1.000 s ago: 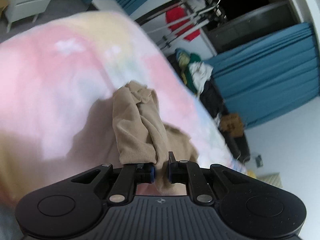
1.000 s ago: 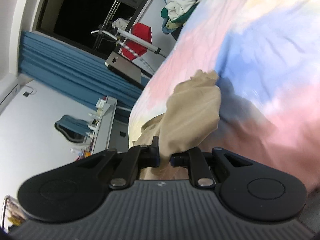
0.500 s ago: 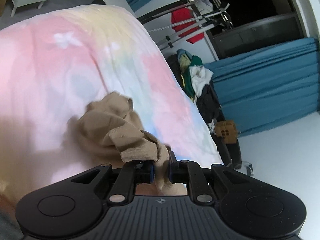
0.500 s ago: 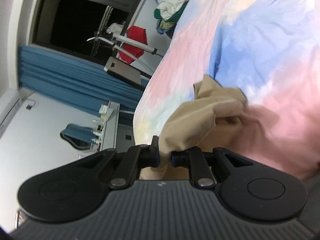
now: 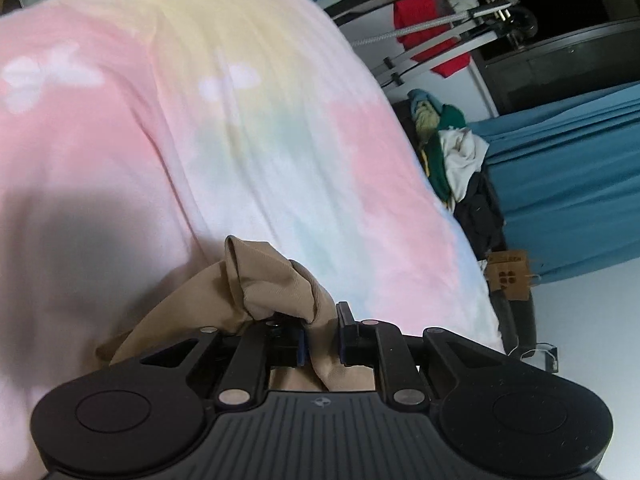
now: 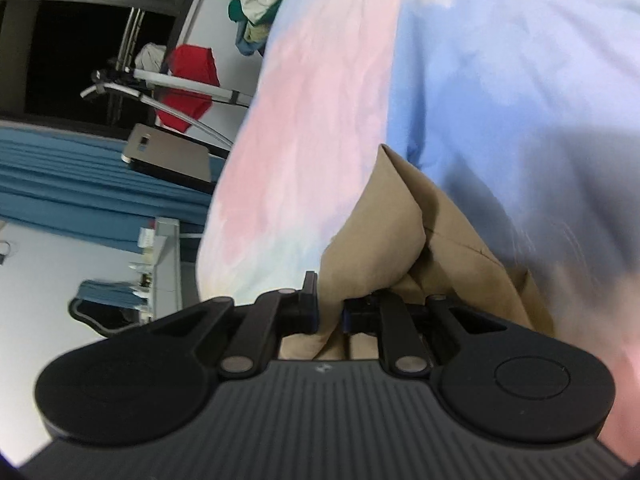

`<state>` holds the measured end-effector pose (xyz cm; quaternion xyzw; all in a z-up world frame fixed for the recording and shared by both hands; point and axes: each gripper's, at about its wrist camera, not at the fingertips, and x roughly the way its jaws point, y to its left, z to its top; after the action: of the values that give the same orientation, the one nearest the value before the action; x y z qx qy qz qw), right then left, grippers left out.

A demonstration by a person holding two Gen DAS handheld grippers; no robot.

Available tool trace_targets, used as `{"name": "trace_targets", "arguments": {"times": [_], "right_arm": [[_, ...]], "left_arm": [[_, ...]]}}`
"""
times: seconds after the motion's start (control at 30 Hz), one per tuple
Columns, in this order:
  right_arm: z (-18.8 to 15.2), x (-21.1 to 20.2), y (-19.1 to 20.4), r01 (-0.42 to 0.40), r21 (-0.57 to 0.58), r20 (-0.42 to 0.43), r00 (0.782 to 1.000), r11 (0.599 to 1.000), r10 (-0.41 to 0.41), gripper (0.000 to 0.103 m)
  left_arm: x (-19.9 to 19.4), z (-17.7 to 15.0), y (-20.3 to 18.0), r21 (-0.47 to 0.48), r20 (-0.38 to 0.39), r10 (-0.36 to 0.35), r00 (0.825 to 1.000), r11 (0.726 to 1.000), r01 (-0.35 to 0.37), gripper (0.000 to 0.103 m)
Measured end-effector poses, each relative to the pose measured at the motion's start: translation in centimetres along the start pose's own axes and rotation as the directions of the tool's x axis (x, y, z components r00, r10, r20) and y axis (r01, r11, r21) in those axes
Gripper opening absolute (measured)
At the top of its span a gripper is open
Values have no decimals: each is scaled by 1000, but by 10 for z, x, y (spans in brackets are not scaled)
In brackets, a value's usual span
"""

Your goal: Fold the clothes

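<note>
Step in hand, as judged: laying a fold. The left gripper (image 5: 320,338) and right gripper (image 6: 331,314) each pinch the tan garment (image 5: 256,292), bunched just ahead on the pastel blanket (image 5: 200,120). Next: flatten, then release. Beyond: blue curtains (image 5: 568,184), clothes pile (image 5: 452,152).

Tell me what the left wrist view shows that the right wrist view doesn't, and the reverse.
Left wrist only: the left gripper pinching the tan garment, a yellow patch of the bedspread, and a brown cardboard box by the curtain.

Right wrist only: the right gripper pinching the same garment, a white shelf unit, and a blue patch of bedspread.

Both: the tan garment on the pastel bedspread, the red cloth on the rack, blue curtains.
</note>
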<state>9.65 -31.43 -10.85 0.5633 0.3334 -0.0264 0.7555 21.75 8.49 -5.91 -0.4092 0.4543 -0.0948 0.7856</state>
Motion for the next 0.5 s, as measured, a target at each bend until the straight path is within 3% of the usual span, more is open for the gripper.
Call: {"name": "trace_targets", "arguments": {"times": [0.07,0.17,0.2,0.23,0.27,0.3,0.33,0.37,0.47,0.5], "right_arm": [[2,7,-4,-2,-13,-8,1000,1000,2,15],[3,6,-2,-69,-64,-6,998,996,68,19],[2,3,1,-108,-102,1,994,989,109,30],[-1,-2,8,-147,-157,9,989,977,150,50],[-5,-9,16,-188,-216,14,981,958,195,62],[-10,-15,22,-226,-269,20,971,936,240,82],[-15,-22,28,-262,-320,25,958,910,285,87],[-19,-26,33,-261,-370,34,955,892,293,86],[-32,-36,44,-231,-513,63,950,827,305,86],[-36,-37,45,-186,-557,80,958,809,276,86]], "left_arm": [[9,1,-2,41,4,12,1000,999,-12,15],[10,-1,-10,118,21,30,999,993,-32,21],[8,-4,-13,147,32,28,999,989,-33,23],[5,-7,-16,178,42,22,999,984,-29,30],[0,-10,-20,212,53,8,999,977,-19,43],[-4,-14,-23,247,63,-5,998,969,-10,50],[-9,-19,-29,285,74,-23,997,958,1,69],[-13,-22,-33,319,78,-35,996,948,8,83],[-28,-37,-43,418,126,-58,990,909,0,86],[-31,-42,-45,453,138,-65,988,892,-4,87]]}}
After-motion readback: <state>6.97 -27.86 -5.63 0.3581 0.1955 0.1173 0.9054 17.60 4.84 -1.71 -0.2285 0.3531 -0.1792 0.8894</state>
